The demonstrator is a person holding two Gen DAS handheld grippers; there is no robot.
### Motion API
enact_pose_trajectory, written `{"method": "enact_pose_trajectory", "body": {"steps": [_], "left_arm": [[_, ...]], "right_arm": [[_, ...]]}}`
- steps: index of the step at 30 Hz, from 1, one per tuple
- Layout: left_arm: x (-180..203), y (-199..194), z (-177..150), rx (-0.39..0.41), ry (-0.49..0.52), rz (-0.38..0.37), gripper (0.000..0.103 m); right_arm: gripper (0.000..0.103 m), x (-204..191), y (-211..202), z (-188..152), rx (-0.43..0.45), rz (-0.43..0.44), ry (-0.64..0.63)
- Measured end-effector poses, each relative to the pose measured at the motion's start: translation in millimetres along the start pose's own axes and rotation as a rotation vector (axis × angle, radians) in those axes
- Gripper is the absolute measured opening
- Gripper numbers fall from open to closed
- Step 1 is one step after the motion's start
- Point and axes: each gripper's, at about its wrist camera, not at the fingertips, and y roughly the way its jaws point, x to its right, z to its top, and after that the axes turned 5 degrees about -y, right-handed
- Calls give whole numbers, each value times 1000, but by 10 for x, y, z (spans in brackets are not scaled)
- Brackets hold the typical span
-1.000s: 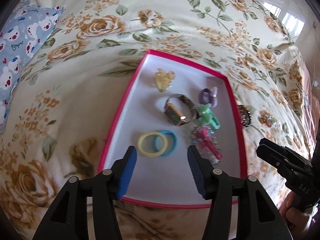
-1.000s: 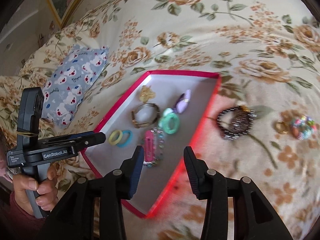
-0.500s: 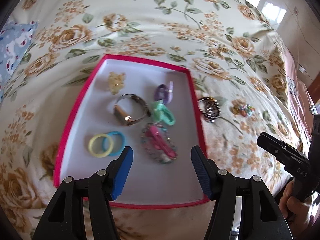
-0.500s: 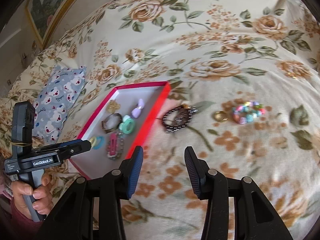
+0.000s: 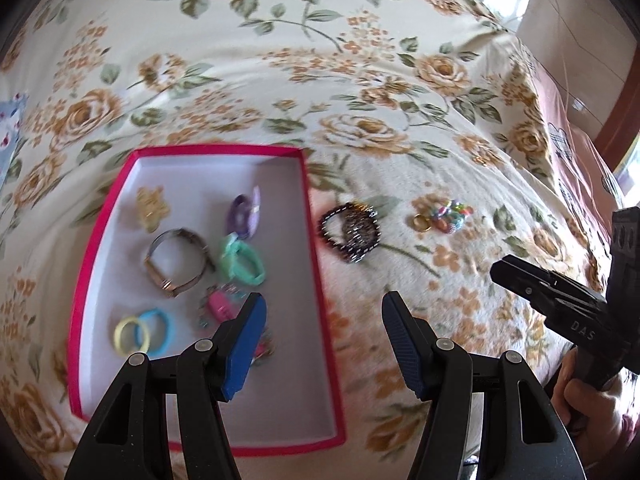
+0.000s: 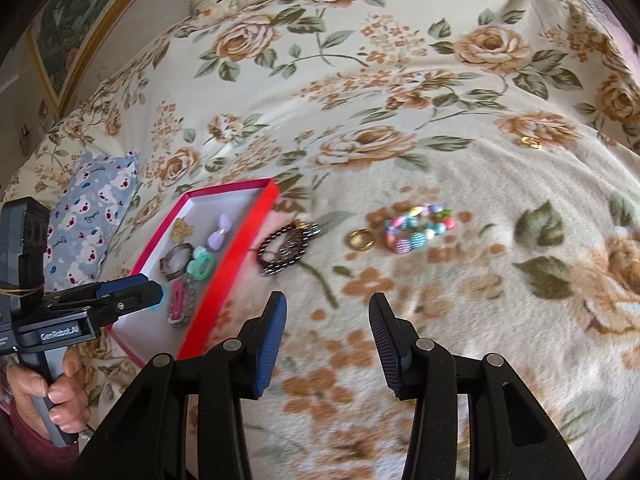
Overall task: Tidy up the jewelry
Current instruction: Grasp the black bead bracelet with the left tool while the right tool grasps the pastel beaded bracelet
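Observation:
A pink-rimmed white tray (image 5: 316,248) (image 6: 236,236) lies on the floral bedspread and holds a watch (image 5: 176,264), a green ring (image 5: 244,266), a purple clip (image 5: 244,212), yellow and blue rings (image 5: 144,332) and a pink hair clip (image 5: 222,306). Outside it, to its right, lie a dark beaded bracelet (image 5: 352,230) (image 6: 286,246), a gold ring (image 5: 421,222) (image 6: 361,239) and a multicoloured bead bracelet (image 5: 450,214) (image 6: 420,228). My left gripper (image 5: 324,320) is open and empty over the tray's right rim. My right gripper (image 6: 326,316) is open and empty, just short of the loose pieces.
A blue teddy-print pillow (image 6: 90,216) lies left of the tray. A framed picture (image 6: 76,28) leans at the back left. The bedspread falls away at the right edge (image 5: 560,128). A small gold item (image 6: 530,143) lies far right on the cover.
Both grippers have swung to the right, off the tray's middle toward the loose jewelry on the bedspread. Both stay open and empty. The jewelry has not moved.

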Motion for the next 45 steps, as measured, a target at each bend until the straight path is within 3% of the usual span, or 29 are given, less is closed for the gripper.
{"method": "enact_pose_trajectory", "body": {"steps": [10,13,15,26,31,33,35,37,45], "left_arm": [[283,359,199,-22,65,-28,58],[356,520,272,-35,83,-29,58],[398,641,328,-45,94,-32,57],[640,1388,557,-144,147,0,40],[707,1721,576,-189,184,42,38],[737,1766,597,-180,201,51,27],[724,1769,602,-173,196,45,8],[687,1763,605,-174,181,26,7],[517,1366,560,-108,124,-54,6]], "right_arm": [[45,279,154,157,-16,-48,29],[53,377,220,219,-17,-68,48],[53,425,263,256,-20,-79,52],[53,593,597,391,-63,-141,41],[53,659,751,383,-95,-151,47],[52,647,780,391,-96,-159,34],[45,633,803,402,-96,-177,22],[15,642,824,404,-102,-196,23],[13,626,638,409,-41,-177,39]]}}
